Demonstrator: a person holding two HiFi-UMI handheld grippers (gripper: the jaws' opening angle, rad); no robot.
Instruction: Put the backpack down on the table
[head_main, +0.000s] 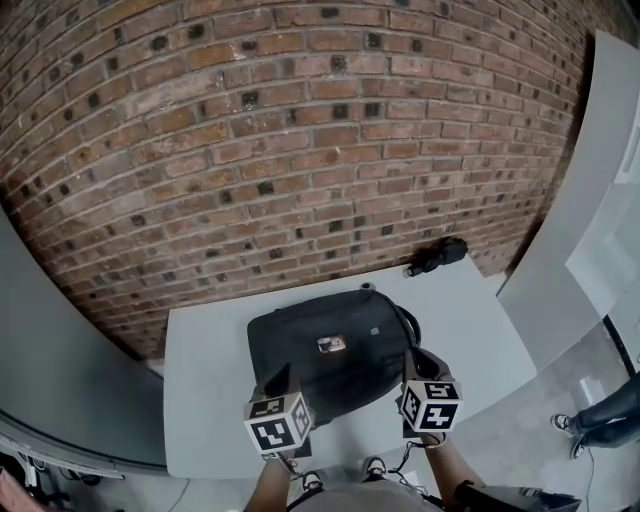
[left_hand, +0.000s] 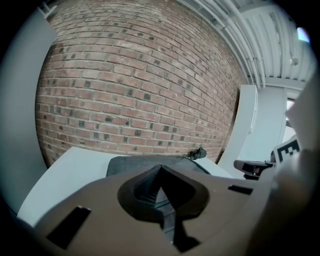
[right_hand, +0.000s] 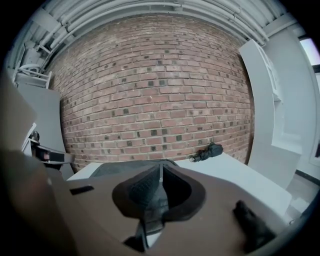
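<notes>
left tongs (head_main: 283, 377) closed, right tongs (head_main: 419, 360) closed, both angled slightly downward

The pale grey table (head_main: 205, 390) carries a black backpack (head_main: 330, 350), which lies flat across its middle and reaches toward the near edge. Well apart from it, at the far right corner, lies a dark bundle (head_main: 437, 256), perhaps a folded umbrella, though it is too small to tell. The rest of the top is bare.

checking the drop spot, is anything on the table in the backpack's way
Nothing visible. The backpack already lies flat on the table; a small black object sits at the far right corner, clear of it.
</notes>
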